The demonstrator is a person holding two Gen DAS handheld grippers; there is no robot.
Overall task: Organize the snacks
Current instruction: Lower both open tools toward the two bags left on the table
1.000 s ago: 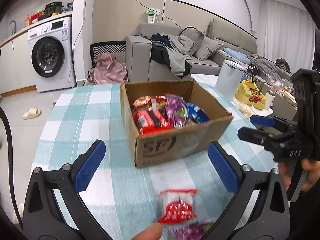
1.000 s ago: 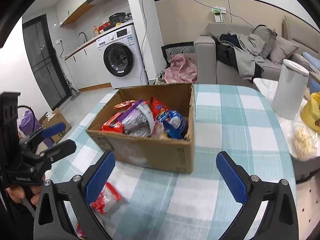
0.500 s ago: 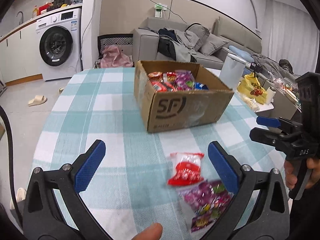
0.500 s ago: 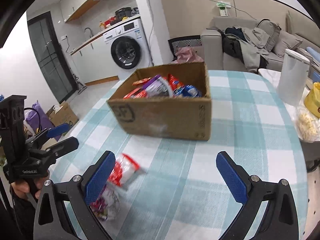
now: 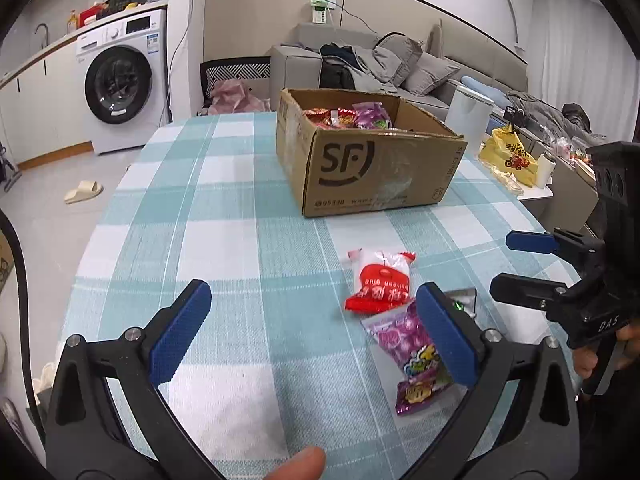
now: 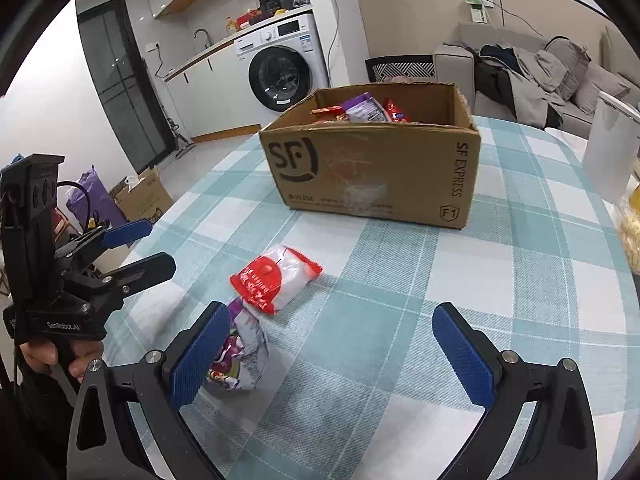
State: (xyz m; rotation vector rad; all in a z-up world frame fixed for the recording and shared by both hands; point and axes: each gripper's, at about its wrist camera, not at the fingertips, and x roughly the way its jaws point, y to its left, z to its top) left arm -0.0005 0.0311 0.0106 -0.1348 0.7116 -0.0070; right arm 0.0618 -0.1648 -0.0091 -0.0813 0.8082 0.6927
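I see the brown cardboard box (image 5: 372, 168) on the teal-and-white checked tablecloth (image 5: 224, 240), with snack packets inside. Nearer me, the red-and-white snack packet (image 5: 380, 282) lies touching the purple candy bag (image 5: 408, 354) behind it.

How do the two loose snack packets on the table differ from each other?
The red-and-white packet lies nearer the cardboard box; the purple packet lies nearer the grippers. The red-and-white packet looks plump and is fully visible; the purple packet looks flatter and longer, partly hidden behind a gripper finger in each view. Both lie on the checked tablecloth, outside the box, close together; neither is gripped.
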